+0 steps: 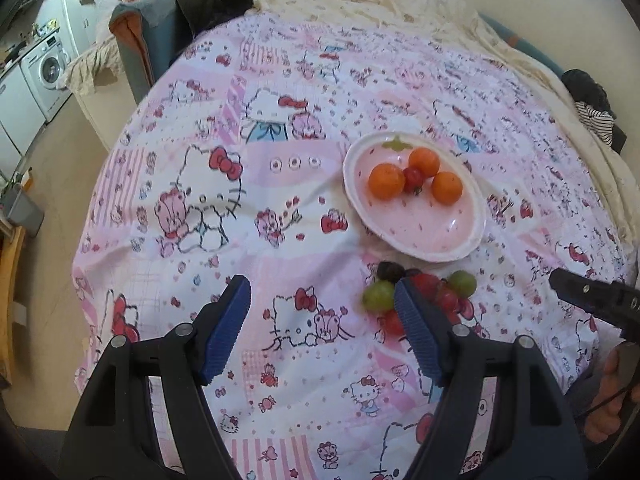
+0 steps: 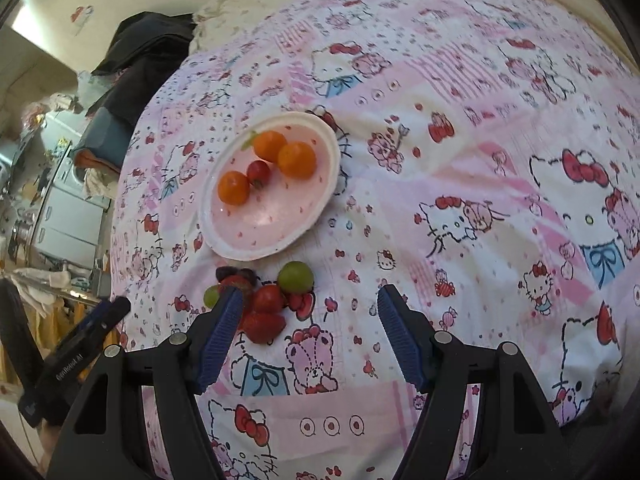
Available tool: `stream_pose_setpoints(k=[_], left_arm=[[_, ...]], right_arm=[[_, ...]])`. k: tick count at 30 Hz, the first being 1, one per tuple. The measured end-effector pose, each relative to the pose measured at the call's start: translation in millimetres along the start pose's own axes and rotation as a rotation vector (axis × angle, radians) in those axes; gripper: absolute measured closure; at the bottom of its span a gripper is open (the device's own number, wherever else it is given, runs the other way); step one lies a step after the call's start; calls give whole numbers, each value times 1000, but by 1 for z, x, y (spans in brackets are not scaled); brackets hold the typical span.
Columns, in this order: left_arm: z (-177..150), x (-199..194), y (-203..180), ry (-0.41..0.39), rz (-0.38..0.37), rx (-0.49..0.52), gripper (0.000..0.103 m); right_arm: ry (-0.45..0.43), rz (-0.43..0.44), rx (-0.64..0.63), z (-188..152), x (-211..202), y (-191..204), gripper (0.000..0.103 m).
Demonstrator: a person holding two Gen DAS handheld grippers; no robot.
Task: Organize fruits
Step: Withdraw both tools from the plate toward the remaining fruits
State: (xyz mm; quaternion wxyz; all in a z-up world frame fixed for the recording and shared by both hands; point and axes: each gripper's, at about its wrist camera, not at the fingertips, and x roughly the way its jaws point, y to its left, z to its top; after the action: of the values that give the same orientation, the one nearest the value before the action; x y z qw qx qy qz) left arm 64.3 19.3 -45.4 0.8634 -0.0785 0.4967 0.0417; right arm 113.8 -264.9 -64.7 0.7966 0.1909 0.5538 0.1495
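Note:
A pink oval plate (image 1: 436, 232) (image 2: 264, 236) lies on the cartoon-print cloth, holding three oranges (image 1: 386, 181) (image 2: 297, 159) around a cherry tomato (image 1: 413, 176) (image 2: 258, 172). Just in front of it sits a loose cluster: green grapes (image 1: 378, 295) (image 2: 295, 277), a dark grape (image 1: 389, 270), a cherry tomato (image 2: 268, 298) and strawberries (image 2: 263, 326) (image 1: 426, 282). My left gripper (image 1: 322, 300) hovers open over the cloth, left of the cluster; its right finger covers part of it. My right gripper (image 2: 310, 304) is open too, with the cluster at its left finger.
The cloth (image 1: 280, 216) covers a round table. A padded chair (image 1: 144, 36) with dark clothes stands at the far edge. A washing machine (image 1: 46, 68) and white cabinets line the left wall. The other gripper (image 1: 592, 298) reaches in at the right.

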Motion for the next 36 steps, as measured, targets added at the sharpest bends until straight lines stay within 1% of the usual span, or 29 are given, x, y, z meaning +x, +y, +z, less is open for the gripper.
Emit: stream_pose_setpoints(k=[2, 4, 10, 12, 14, 15, 16, 18, 19, 23, 27, 30, 35, 36], left_arm=[[-2, 6, -3, 12, 20, 14, 32], [-5, 14, -8, 31, 39, 40, 32], [-7, 38, -25, 83, 0, 60, 33], [-9, 43, -35, 92, -24, 86, 33], [-12, 47, -49, 100, -43, 134, 33], [-13, 50, -58, 111, -61, 164, 35], [-14, 53, -65, 119, -72, 186, 41], [-14, 60, -77, 136, -82, 235, 47], [-12, 65, -82, 145, -83, 242, 48], [-6, 79, -89, 176, -110, 200, 49], [-3, 88, -98, 168, -42, 218, 49], [-4, 91, -104, 167, -12, 235, 49], [-6, 90, -104, 164, 18, 232, 50], [-6, 90, -103, 169, 14, 229, 59]], right_arm=[[13, 30, 34, 2, 3, -4, 31], [18, 34, 45, 4, 5, -4, 31], [31, 19, 25, 7, 12, 1, 31], [39, 14, 18, 9, 15, 3, 31], [47, 7, 13, 10, 18, 3, 31], [52, 7, 12, 11, 19, 3, 31], [57, 10, 14, 12, 21, 3, 31], [64, 14, 19, 14, 22, 2, 31], [70, 19, 20, 15, 23, 2, 31], [71, 29, 19, 16, 22, 3, 31], [75, 41, 31, 17, 20, 1, 31], [78, 46, 42, 18, 20, -2, 31], [80, 53, 48, 19, 20, -2, 31], [80, 55, 48, 18, 19, -2, 31]])
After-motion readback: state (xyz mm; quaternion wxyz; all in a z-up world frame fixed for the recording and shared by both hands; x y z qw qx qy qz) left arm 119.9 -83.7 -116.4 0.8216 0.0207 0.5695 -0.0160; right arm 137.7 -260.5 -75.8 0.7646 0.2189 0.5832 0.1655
